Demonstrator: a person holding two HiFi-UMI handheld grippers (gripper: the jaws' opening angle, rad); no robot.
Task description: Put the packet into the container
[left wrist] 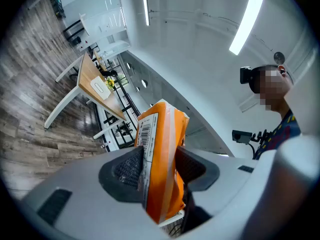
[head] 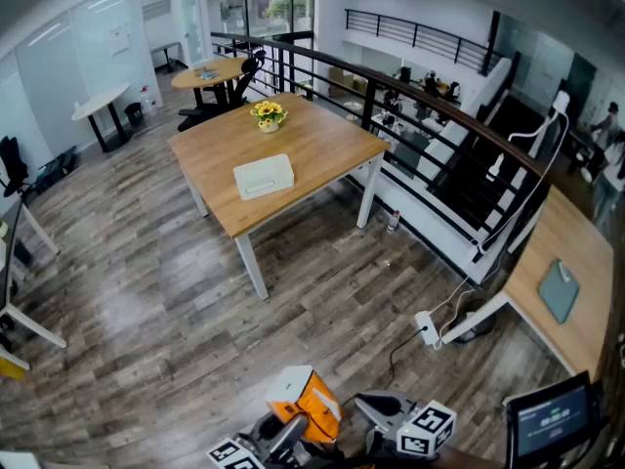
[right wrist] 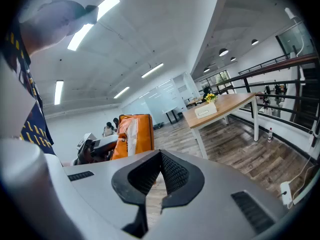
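An orange packet (left wrist: 161,149) with a white barcode label stands upright between the pads of my left gripper (left wrist: 158,170), which is shut on it. In the head view the packet (head: 311,404) and left gripper (head: 289,432) sit at the bottom edge. My right gripper (head: 379,410) is just to their right. Its jaws (right wrist: 159,178) are shut with nothing between them, and the packet (right wrist: 134,134) shows to their left. The white lidded container (head: 264,177) lies on a wooden table (head: 322,145) far ahead, across the floor, and appears small in both gripper views (left wrist: 100,87) (right wrist: 205,110).
A pot of yellow flowers (head: 268,114) stands on the same table behind the container. A black railing (head: 430,101) runs along the table's right side. A desk (head: 562,262) with a cable and power strip (head: 428,328) is at the right; a monitor (head: 552,421) sits bottom right.
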